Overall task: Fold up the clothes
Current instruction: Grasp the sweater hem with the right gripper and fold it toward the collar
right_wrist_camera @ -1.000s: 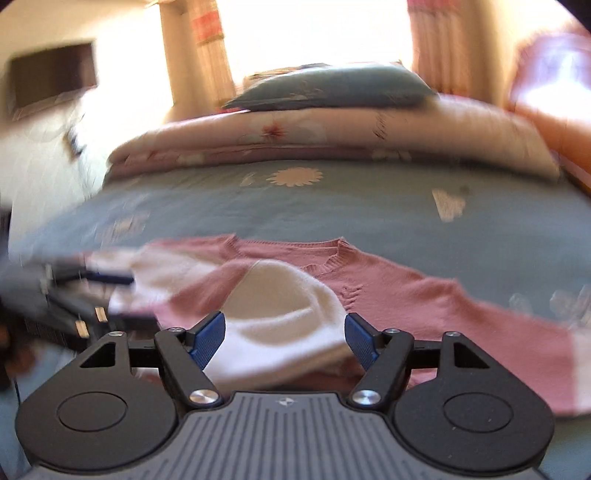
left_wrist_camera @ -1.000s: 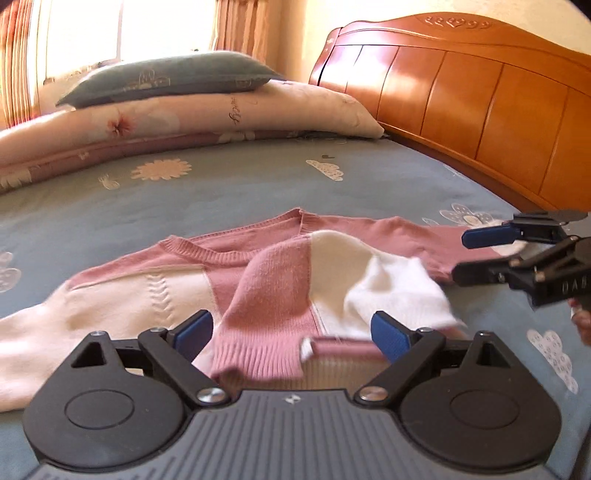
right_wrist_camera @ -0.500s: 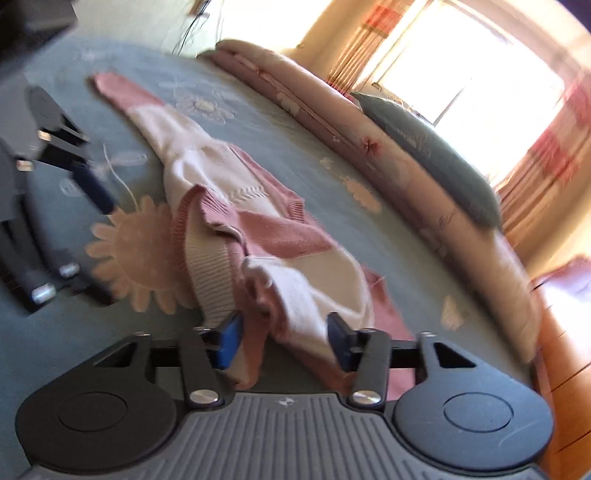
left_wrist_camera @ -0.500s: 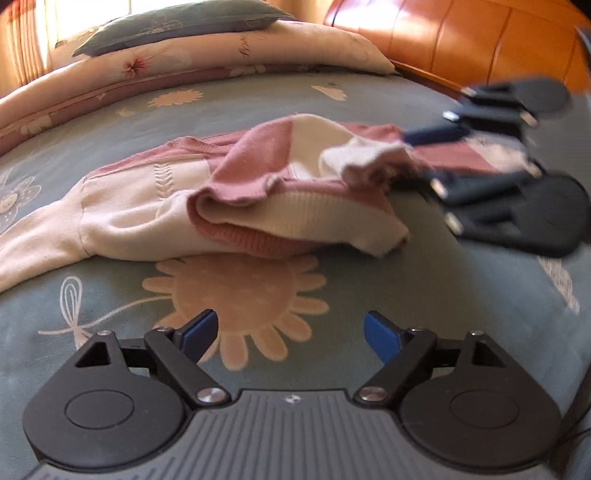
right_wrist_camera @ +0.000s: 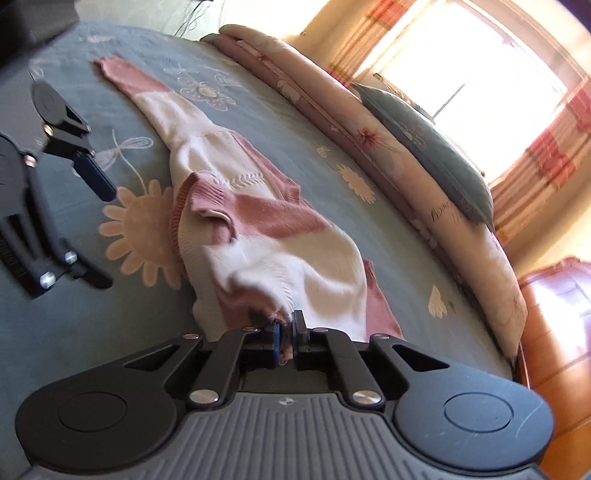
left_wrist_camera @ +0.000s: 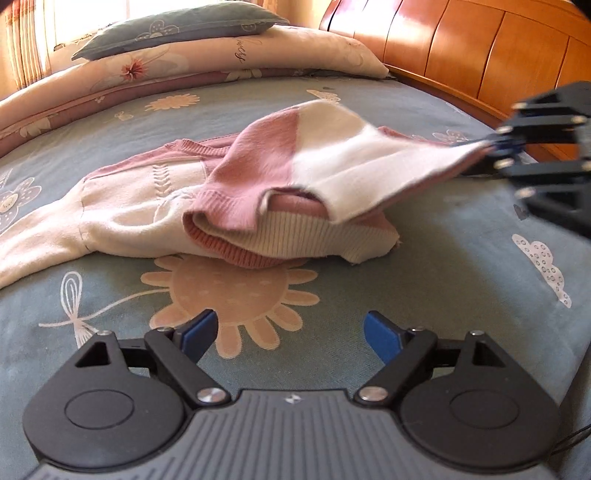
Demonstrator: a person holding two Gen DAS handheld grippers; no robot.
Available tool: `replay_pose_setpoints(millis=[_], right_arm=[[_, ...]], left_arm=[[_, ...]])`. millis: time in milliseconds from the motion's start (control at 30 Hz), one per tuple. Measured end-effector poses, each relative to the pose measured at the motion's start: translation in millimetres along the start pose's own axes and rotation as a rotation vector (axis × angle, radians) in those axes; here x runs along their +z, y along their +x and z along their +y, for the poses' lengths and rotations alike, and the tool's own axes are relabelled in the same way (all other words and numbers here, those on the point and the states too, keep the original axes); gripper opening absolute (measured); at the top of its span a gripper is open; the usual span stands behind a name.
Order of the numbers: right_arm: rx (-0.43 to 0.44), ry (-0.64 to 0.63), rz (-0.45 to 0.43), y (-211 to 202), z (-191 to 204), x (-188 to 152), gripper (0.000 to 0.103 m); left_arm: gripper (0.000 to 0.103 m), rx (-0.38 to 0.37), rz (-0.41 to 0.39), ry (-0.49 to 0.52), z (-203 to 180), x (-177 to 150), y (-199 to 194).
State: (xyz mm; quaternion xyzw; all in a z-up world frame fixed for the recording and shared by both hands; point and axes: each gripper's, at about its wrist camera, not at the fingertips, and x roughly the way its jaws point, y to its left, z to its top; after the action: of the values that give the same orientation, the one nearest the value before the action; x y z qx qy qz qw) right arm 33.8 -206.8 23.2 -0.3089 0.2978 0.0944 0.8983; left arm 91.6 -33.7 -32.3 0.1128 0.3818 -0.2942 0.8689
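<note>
A pink and cream knit sweater (left_wrist_camera: 236, 192) lies partly folded on the blue bedspread (left_wrist_camera: 461, 280), one long sleeve (left_wrist_camera: 33, 247) stretched out to the left. My right gripper (right_wrist_camera: 286, 336) is shut on the sweater's white part (right_wrist_camera: 314, 280) and holds that fabric lifted and pulled taut; in the left wrist view the right gripper (left_wrist_camera: 506, 146) shows at the right edge. My left gripper (left_wrist_camera: 290, 332) is open over the sun print, a little short of the sweater's ribbed hem (left_wrist_camera: 295, 240), with nothing between its fingers. In the right wrist view the left gripper (right_wrist_camera: 86, 221) sits at the far left.
A folded floral quilt (left_wrist_camera: 221, 62) with a grey-blue pillow (left_wrist_camera: 177, 27) on top lies along the far side of the bed. A wooden headboard (left_wrist_camera: 480, 48) rises at the right. A bright curtained window (right_wrist_camera: 480, 70) is behind the quilt.
My right gripper has shut on the white fabric and lifted it to the right. My left gripper has let go of the hem and backed away from the sweater, staying open.
</note>
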Motion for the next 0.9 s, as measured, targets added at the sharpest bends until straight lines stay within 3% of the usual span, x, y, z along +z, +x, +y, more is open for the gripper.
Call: replay_pose_setpoints(millis=[333, 533, 633, 767, 900], right_arm=[[0.027, 0.161, -0.042, -75.7, -34.5, -7.6, 0.007], [-0.001, 0.134, -0.116, -90.3, -41.2, 15.0, 0.006], [-0.017, 0.125, -0.145, -96.7, -46.9, 23.9, 0.006], [-0.055, 0.136, -0.163, -102.0, -61.3, 28.1, 0.006], [-0.117, 0.182, -0.169, -107.3, -83.0, 24.3, 0.006]], left_arm=[[0.087, -0.026, -0.057, 0.054, -25.9, -8.2, -4.0], [0.087, 0.088, -0.135, 0.176, -48.1, -15.5, 4.7], [0.087, 0.131, -0.151, 0.138, -39.3, -11.7, 12.6], [0.087, 0.113, -0.173, 0.027, -19.8, -3.7, 21.0], [0.087, 0.104, -0.201, 0.029, -23.2, 0.0, 29.7]])
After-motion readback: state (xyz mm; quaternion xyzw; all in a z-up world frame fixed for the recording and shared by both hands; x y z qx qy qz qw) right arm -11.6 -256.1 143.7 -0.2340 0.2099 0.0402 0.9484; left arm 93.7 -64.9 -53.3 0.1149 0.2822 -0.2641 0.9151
